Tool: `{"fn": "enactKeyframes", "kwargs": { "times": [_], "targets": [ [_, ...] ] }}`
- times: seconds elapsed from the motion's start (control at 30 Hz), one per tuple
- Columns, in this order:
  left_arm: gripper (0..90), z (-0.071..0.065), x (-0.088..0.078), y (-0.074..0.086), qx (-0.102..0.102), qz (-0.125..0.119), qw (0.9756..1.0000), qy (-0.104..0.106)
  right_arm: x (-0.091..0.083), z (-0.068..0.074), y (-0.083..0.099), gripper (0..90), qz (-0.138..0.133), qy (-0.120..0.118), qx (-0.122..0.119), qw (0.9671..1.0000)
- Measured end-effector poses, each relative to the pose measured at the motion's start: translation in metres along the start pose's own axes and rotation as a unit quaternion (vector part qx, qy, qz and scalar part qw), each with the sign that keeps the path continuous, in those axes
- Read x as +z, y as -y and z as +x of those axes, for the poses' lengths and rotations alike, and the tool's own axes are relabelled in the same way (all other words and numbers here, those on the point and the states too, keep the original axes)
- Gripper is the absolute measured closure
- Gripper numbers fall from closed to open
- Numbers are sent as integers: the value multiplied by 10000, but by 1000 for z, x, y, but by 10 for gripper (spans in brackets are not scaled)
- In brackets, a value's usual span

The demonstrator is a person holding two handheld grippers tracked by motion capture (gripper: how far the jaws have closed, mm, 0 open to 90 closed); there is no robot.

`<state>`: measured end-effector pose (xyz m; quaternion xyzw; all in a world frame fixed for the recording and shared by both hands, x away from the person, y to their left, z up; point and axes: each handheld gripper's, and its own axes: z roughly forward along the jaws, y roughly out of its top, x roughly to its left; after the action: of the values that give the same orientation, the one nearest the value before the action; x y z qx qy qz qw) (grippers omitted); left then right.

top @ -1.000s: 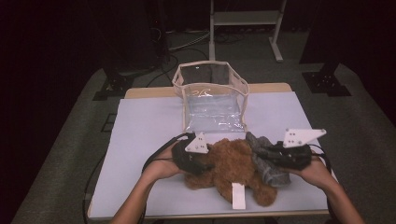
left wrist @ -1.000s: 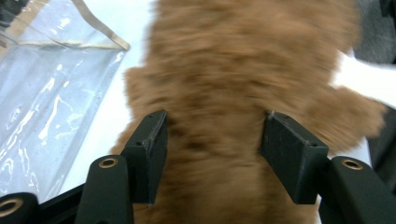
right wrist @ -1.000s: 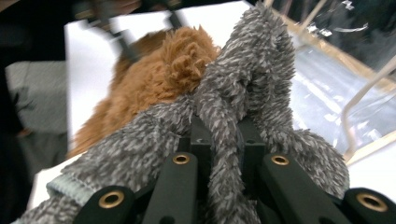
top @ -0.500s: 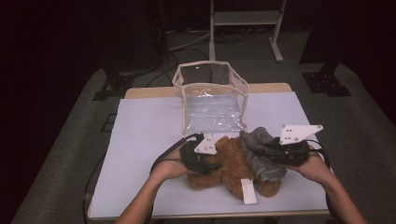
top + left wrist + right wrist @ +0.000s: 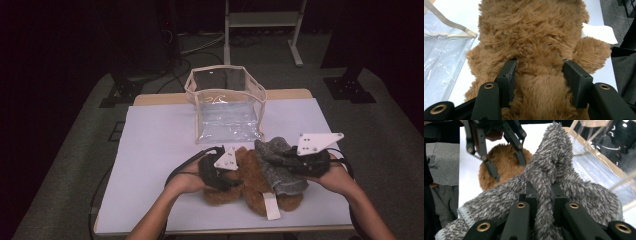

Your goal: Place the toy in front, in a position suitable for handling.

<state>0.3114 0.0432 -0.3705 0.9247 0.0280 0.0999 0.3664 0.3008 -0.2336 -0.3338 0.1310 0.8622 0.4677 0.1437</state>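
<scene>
Covering most of the table (image 5: pixel 150 165) is a pale sheet, on which a clear zip bag (image 5: pixel 226 107) with beige trim is stood open at the far middle; nearer the person, a brown teddy bear (image 5: pixel 247 182) is laid on the sheet just in front of the bag, with a grey fuzzy garment (image 5: pixel 280 167) draped over its right side and touching it; a white tag (image 5: pixel 272 207) is seen trailing from the bear toward the table edge

The left gripper (image 5: pixel 539 72) is set around the bear's plush body, its jaws having just been closing, and the pads are sunk into the fur on both sides, so the bear is clamped; the right gripper (image 5: pixel 541 192) is pinched tight on a fold of the grey garment, which is lifted a little above the bear

Judged from this, the garment is being pulled clear of, or fitted onto, the bear while the bear is held down; the step is best done if the bear is kept pinned firmly and low, the fold is gripped deep so that it is not slipped out, and the pull is kept slow and away from the bag's rim, lest the bag be tipped
</scene>
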Motion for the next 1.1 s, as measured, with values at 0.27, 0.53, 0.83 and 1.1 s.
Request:
{"fn": "enactKeyframes", "kwargs": {
  "times": [0.27,0.53,0.83,1.1],
  "targets": [
    [397,8,-15,3,-150,-85,9996,-205,5,6,18,803,131,-179,227,9995],
    [427,0,1,3,-54,-43,10000,57,17,2,-15,801,221,-198,-202,9994],
    [436,-9,-10,11,144,-205,9994,220,15,-28,-5,801,528,-220,249,9981],
    [385,-4,-19,9,-149,-317,9993,136,12,4,9,802,393,-484,185,9979]
  ]
}}
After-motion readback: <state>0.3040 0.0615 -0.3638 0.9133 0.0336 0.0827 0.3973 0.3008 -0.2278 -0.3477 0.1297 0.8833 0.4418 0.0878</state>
